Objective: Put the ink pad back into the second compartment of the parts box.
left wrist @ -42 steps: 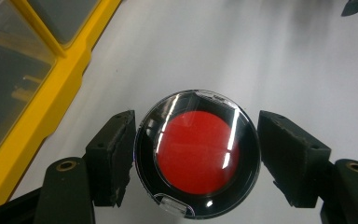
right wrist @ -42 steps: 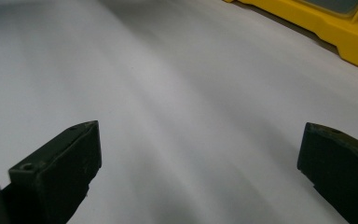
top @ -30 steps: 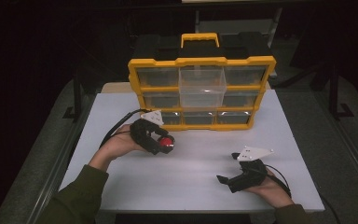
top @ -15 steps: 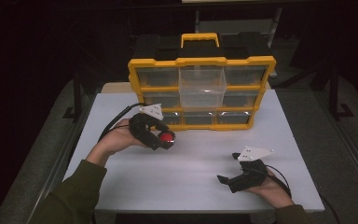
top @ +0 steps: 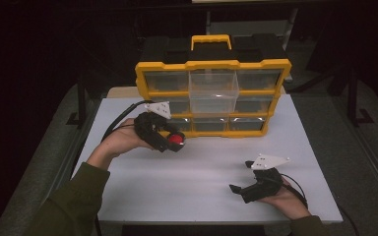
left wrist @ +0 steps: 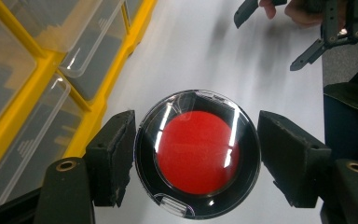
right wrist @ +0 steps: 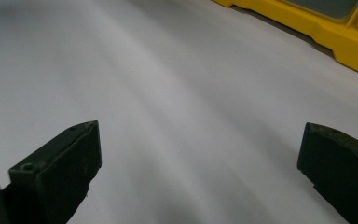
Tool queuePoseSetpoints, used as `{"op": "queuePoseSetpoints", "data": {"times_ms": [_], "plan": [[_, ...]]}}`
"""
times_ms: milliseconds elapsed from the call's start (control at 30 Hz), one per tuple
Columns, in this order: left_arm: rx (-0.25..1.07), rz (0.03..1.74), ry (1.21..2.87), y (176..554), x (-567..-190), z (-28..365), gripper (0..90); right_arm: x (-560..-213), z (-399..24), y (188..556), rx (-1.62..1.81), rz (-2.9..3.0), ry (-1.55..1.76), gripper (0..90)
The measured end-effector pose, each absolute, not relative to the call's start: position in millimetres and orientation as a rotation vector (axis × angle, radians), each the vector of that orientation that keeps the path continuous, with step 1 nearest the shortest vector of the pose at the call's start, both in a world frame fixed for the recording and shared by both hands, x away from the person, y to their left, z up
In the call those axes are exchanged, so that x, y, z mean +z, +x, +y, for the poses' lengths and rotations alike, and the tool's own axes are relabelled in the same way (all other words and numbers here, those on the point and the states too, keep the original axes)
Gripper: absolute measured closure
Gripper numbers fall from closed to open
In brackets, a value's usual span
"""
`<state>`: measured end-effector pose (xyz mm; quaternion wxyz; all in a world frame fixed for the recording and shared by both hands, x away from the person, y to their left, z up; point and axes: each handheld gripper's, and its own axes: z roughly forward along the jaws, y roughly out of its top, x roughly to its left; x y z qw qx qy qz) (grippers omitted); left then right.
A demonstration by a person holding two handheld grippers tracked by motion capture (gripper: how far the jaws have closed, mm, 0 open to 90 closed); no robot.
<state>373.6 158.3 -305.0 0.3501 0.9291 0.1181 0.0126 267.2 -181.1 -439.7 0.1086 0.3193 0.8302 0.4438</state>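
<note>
My left gripper (top: pixel 173 142) is shut on a round black case (top: pixel 176 140) that has a clear lid and a red disc inside. In the left gripper view the case (left wrist: pixel 197 151) sits squarely between both pads (left wrist: pixel 114 156), held above the white table. It hangs just in front of the lower left drawers of a yellow organizer (top: pixel 211 65). The organizer's middle clear drawer (top: pixel 214 91) is pulled out. My right gripper (top: pixel 242 176) rests low at the table's front right. Its jaws (right wrist: pixel 200 177) stand open with nothing between them.
The white table (top: pixel 202 177) stretches between the two hands. The organizer's yellow base edge (right wrist: pixel 340 51) lies ahead of the right gripper. A cable (top: pixel 120 120) trails from the left gripper across the table's left side. Dark floor surrounds the table.
The left hand has lifted the round case and carried it a little closer to the organizer's front. The right gripper has stayed where it was.
</note>
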Motion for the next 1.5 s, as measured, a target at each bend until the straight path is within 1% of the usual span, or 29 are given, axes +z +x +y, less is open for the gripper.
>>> {"op": "queuePoseSetpoints", "data": {"times_ms": [833,1500], "plan": [[0.022,0.301,2.384,386,-250,164,29.7,-439,-181,267,1.317,2.441,0.946,0.0],[0.056,0.286,2.375,395,-197,164,29.7,-439,-181,267,1.318,2.441,0.951,0.0]]}}
